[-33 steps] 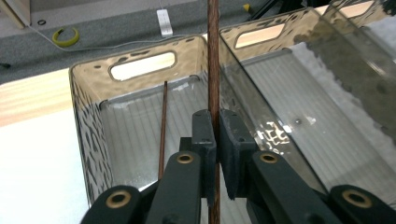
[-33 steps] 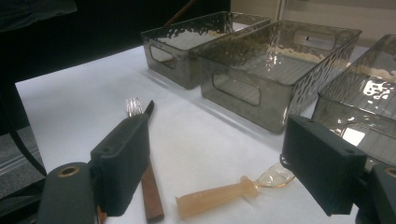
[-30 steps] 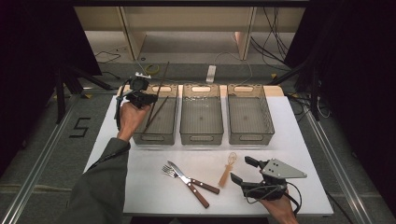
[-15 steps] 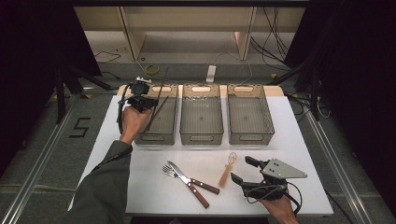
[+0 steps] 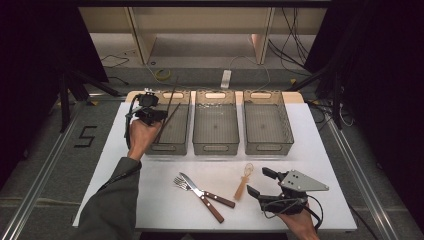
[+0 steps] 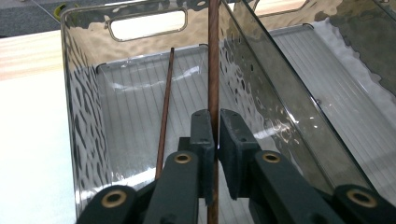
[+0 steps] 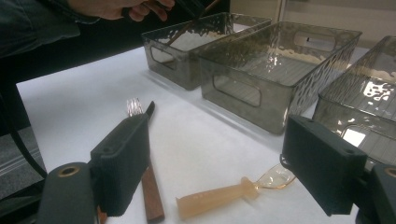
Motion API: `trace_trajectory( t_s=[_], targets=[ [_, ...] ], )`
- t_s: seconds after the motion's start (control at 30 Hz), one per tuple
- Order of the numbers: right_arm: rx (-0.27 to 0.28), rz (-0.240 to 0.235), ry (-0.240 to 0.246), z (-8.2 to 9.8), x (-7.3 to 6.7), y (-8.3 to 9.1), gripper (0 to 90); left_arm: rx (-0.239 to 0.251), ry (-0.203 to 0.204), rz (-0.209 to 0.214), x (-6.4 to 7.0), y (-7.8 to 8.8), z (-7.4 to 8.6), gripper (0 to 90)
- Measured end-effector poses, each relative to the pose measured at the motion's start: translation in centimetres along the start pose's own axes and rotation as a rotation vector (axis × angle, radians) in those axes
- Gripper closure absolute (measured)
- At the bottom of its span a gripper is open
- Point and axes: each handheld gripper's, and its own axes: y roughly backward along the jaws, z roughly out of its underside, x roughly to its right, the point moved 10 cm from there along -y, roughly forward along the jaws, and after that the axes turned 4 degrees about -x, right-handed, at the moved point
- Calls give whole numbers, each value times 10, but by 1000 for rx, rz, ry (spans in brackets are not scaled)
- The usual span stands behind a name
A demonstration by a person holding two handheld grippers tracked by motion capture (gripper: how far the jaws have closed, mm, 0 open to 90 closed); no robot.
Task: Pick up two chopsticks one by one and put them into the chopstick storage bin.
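Observation:
My left gripper [image 5: 159, 116] hangs over the near left corner of the left smoky-grey bin [image 5: 186, 146]. Its jaws are shut on a thin brown chopstick [image 6: 214, 60] that runs up between them, with the gripper [image 6: 214, 122] pointing into the bin [image 6: 84, 116]. A second chopstick [image 6: 166, 107] leans inside that bin. My right gripper [image 5: 257, 181] rests open at the front right of the white table, just right of an amber plastic spoon [image 5: 244, 181]. In the right gripper view the spoon [image 7: 215, 198] lies between the spread jaws of the gripper [image 7: 219, 154], untouched.
A fork [image 5: 181, 182] and a wooden-handled knife [image 5: 200, 190] lie crossed on the table front, left of the spoon. Two more grey bins, the middle [image 5: 216, 148] and the right [image 5: 270, 148], stand in a row beside the left one. Cables and a shelf lie beyond the table.
My left gripper has drawn slightly back toward the person with the chopstick still in it. The right gripper has stayed put.

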Motion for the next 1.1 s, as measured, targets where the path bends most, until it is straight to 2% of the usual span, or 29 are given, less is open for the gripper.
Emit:
trace_trajectory(
  t_s=[0.1, 0.23, 0.37, 0.5, 0.6, 0.67, 0.77, 0.87, 0.97, 1.1],
  targets=[
    [-2, 0, -1, 0, 0, 0, 238, 16, 11, 0, 1, 5, 0, 654],
    [0, 1, 0, 0, 0, 0, 238, 65, 17, 16, 6, 19, -4, 533],
    [-1, 4, -1, -1, 0, 0, 238, 109, -5, 42, 18, 34, -3, 436],
    [-16, 19, -4, 0, 2, -1, 239, 115, -40, 64, 33, 47, 2, 380],
    [-50, 61, -16, 2, 7, -2, 243, 137, -38, 106, 43, 59, 3, 338],
    [-89, 110, -32, 6, 12, -3, 252, 155, -38, 132, 50, 66, 5, 311],
    [-137, 144, -74, 10, 14, -8, 253, 166, -60, 145, 61, 71, 11, 293],
    [-166, 168, -76, 11, 12, -13, 251, 161, -84, 155, 72, 75, 20, 262],
    [-186, 185, -78, 10, 10, -18, 246, 184, -109, 194, 84, 82, 28, 255],
    [-235, 200, -99, 14, 9, -27, 244, 217, -119, 218, 89, 92, 40, 240]
  ],
)
